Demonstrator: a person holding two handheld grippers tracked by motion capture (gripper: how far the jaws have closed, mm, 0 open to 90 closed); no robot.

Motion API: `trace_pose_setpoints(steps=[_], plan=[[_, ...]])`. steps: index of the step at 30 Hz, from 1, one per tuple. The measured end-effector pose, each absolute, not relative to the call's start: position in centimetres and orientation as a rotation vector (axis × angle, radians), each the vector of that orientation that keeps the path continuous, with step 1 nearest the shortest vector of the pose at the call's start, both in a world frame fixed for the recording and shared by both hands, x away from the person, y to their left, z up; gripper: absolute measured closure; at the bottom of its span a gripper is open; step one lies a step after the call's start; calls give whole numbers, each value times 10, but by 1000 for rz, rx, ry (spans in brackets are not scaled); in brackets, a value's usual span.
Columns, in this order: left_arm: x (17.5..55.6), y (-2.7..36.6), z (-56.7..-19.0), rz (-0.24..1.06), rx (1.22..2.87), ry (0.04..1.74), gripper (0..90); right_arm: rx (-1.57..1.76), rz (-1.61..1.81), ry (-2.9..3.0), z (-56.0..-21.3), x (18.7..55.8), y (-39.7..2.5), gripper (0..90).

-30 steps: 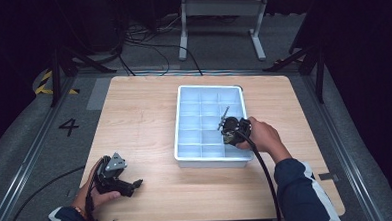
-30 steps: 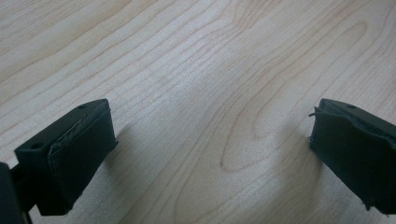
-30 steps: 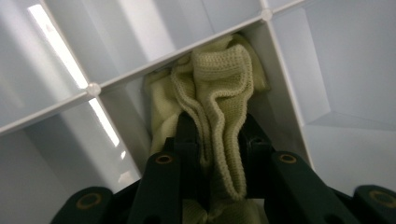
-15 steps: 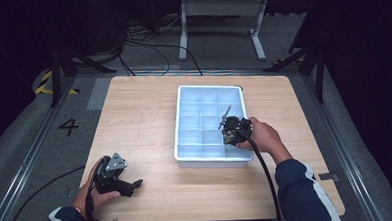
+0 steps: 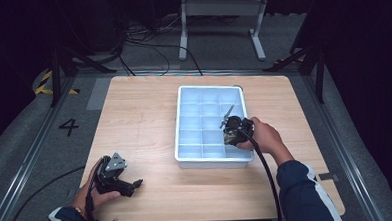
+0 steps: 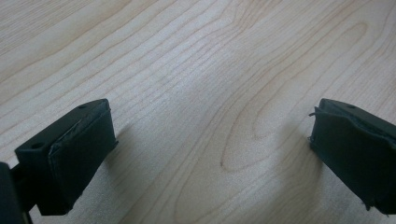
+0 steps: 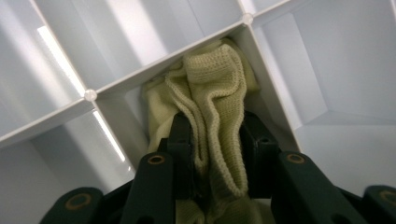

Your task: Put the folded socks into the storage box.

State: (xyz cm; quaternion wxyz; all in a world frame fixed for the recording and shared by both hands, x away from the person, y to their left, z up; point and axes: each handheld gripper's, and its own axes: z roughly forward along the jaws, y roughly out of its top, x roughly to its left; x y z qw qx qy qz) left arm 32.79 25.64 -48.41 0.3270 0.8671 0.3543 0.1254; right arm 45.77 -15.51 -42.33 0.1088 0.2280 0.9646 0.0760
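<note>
A pale blue divided tray (image 5: pixel 186 156) sits on the wooden table, right of centre. My right gripper (image 5: pixel 233 130) reaches down into a compartment at the tray's right side. In the right gripper view my right gripper (image 7: pixel 215 154) is shut on a pale yellow knitted cloth (image 7: pixel 210 88), which is bunched inside one compartment against the white dividers (image 7: pixel 88 95). My left gripper (image 5: pixel 134 184) rests low at the table's front left corner. In the left gripper view my left gripper (image 6: pixel 210 154) stands open just above bare wood, nothing between its jaws.
The tray's other compartments (image 5: pixel 199 110) look bare. The table's front edge (image 5: pixel 198 218) runs just below my left hand. A floor rail (image 5: pixel 30 152) and a "4" mark (image 5: pixel 68 127) lie left of the table; a metal stand (image 5: pixel 219 9) is behind.
</note>
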Motion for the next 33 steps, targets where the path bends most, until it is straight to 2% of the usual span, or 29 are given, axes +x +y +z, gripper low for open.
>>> trace_pose_setpoints(steps=[33], plan=[[328,256,-484,330,2272,928,2,695,359,2760,-400,447,-176,589]])
